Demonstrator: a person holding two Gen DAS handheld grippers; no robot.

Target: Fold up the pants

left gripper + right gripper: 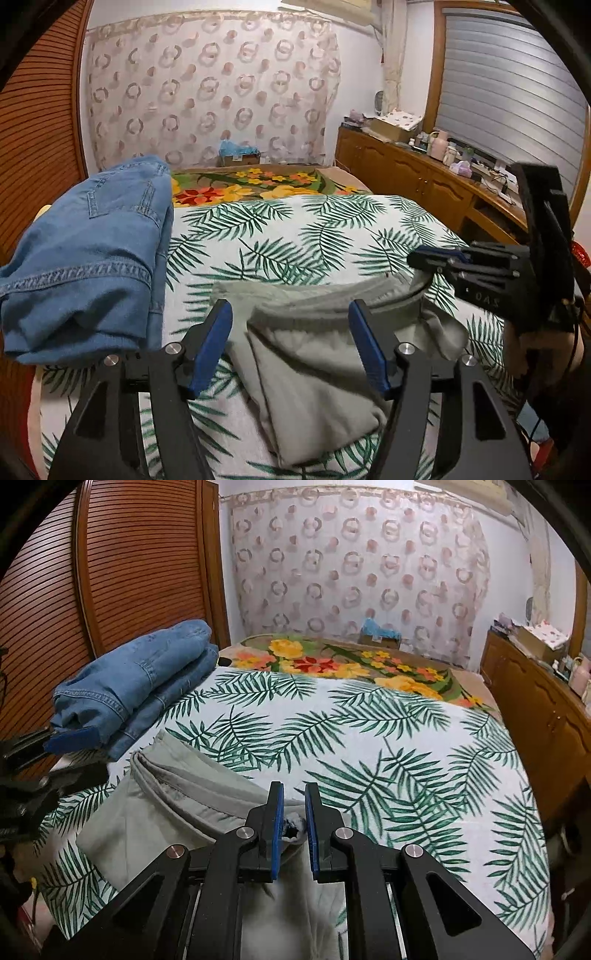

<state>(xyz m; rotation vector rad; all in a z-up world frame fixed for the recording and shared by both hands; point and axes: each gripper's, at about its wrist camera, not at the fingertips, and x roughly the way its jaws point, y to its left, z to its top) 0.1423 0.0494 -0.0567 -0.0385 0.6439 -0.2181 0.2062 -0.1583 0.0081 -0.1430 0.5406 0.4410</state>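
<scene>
Grey pants point(314, 369) lying folded on the palm-leaf bedspread point(295, 229), beside folded jeans point(85, 258).
Left gripper point(290, 328) is angling downward, jaws spread over the grey cloth, not pressing it — right gripper point(294, 825) is pinching the pants' edge, tilted down.

Open bed point(369, 738): the palm-print cover lies bare ahead and to the right.
Left edge: folded jeans point(85, 258) stacked high, beside the slatted wooden door point(129, 565).
Near centre: grey pants point(314, 369) lie low.
Right side: wooden cabinet point(406, 166) lines the bed, top cluttered.
</scene>
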